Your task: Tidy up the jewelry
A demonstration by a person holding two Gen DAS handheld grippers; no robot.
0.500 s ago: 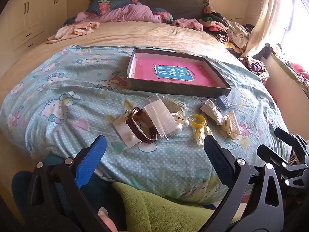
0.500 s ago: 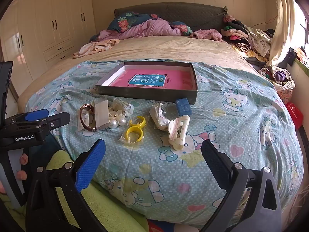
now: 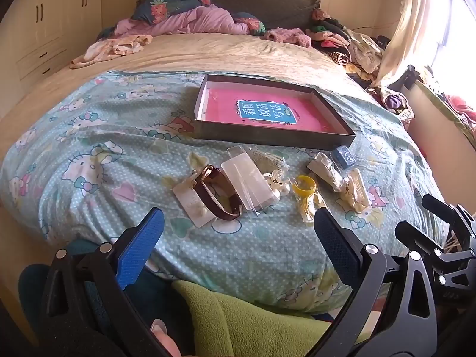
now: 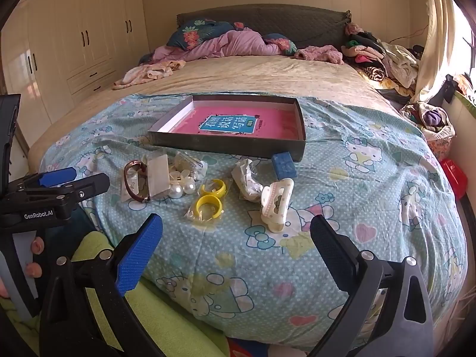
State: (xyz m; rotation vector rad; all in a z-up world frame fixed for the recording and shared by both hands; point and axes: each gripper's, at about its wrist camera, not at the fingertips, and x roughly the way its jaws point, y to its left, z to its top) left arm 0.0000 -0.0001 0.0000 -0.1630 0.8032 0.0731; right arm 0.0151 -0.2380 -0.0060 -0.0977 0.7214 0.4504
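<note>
Jewelry lies in a loose row on the blue cartoon-print bedspread: a brown bracelet [image 3: 218, 192] [image 4: 135, 181] on a white card, clear packets [image 3: 248, 183], pearl earrings [image 4: 181, 189], two yellow rings [image 4: 209, 202] [image 3: 303, 186], a white hair claw [image 4: 276, 203] [image 3: 355, 190] and a small blue box [image 4: 284, 165] [image 3: 343, 156]. Behind them sits a shallow grey tray [image 3: 267, 135] [image 4: 229, 144] with a pink floor. My left gripper [image 3: 238, 238] and right gripper [image 4: 236, 244] both stand open and empty, short of the items near the bed's foot.
Pillows, a purple quilt [image 4: 232, 44] and piled clothes [image 4: 377, 56] fill the head and right side of the bed. Cream wardrobes [image 4: 74, 35] line the left wall. A green cloth [image 3: 253, 321] lies below the grippers. The left gripper's body [image 4: 44, 202] shows at the right wrist view's left.
</note>
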